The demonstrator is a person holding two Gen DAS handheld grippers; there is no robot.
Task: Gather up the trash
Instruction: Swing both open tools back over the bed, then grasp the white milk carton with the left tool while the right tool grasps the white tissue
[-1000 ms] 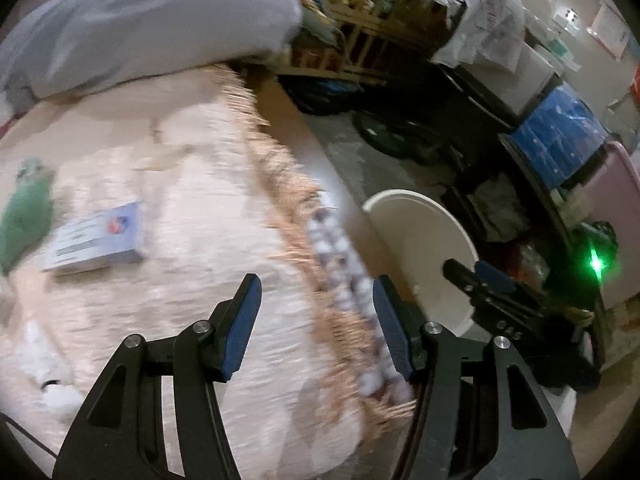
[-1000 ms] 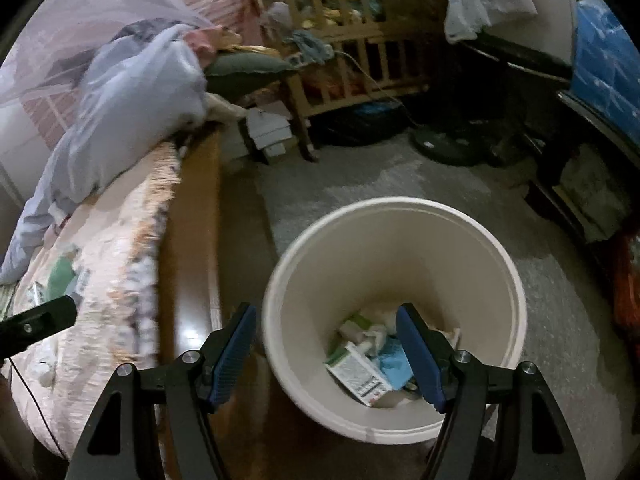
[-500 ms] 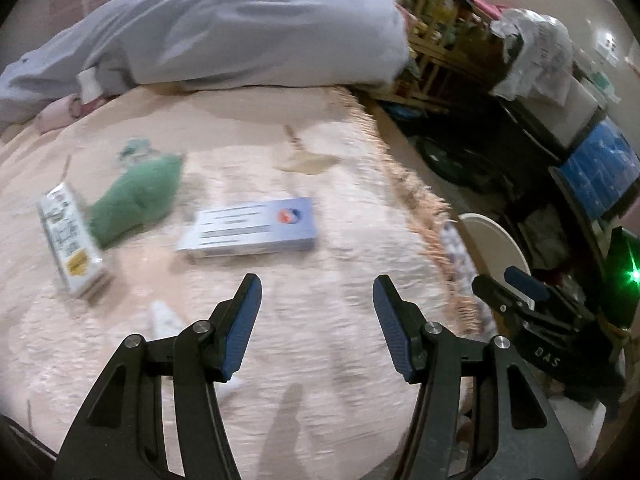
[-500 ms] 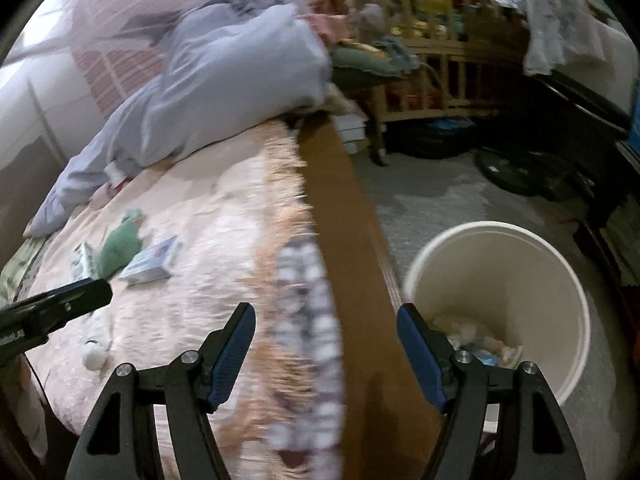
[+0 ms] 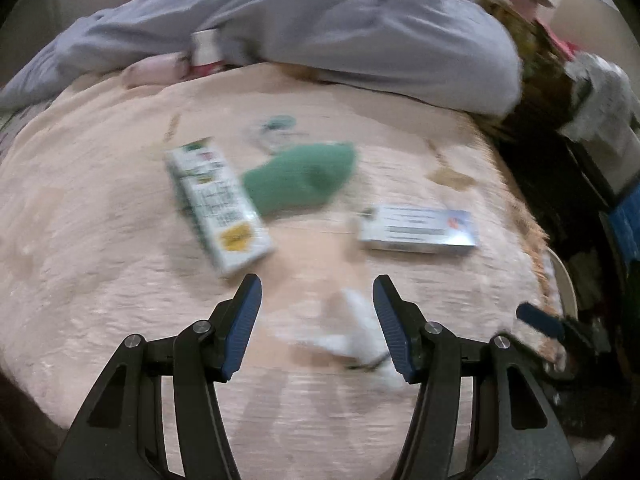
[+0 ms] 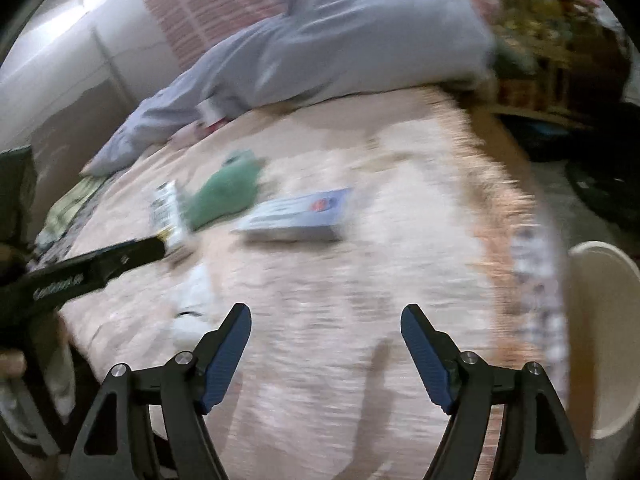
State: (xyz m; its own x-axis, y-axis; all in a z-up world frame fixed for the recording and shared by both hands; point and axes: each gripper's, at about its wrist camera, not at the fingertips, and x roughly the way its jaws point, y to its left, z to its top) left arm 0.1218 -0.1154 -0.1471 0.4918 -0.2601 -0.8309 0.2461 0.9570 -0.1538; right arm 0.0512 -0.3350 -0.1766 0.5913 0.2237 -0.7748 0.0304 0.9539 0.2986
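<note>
Trash lies on the pink blanket [image 5: 100, 240]: a white and green carton [image 5: 218, 204], a green crumpled piece [image 5: 300, 180], a blue and white box [image 5: 418, 230] and white crumpled paper [image 5: 352, 332]. My left gripper [image 5: 316, 324] is open and empty, hovering over the white paper. My right gripper [image 6: 326, 354] is open and empty above the blanket, nearer than the blue and white box [image 6: 296, 216]. The carton [image 6: 168, 212], green piece [image 6: 224, 196] and white paper [image 6: 194, 300] lie to its left. The cream bin [image 6: 604, 320] stands at the right.
A grey-blue duvet [image 5: 320, 28] is heaped at the far side of the bed. The blanket's fringed edge [image 6: 508, 200] runs along the right, with floor and dark clutter [image 5: 580, 160] beyond. The left gripper's arm [image 6: 80, 272] crosses the right wrist view's left side.
Both grippers have swung left from the bin to the bed. The trash on the blanket now sits in the middle of both views; the bin has slid to the right edge.
</note>
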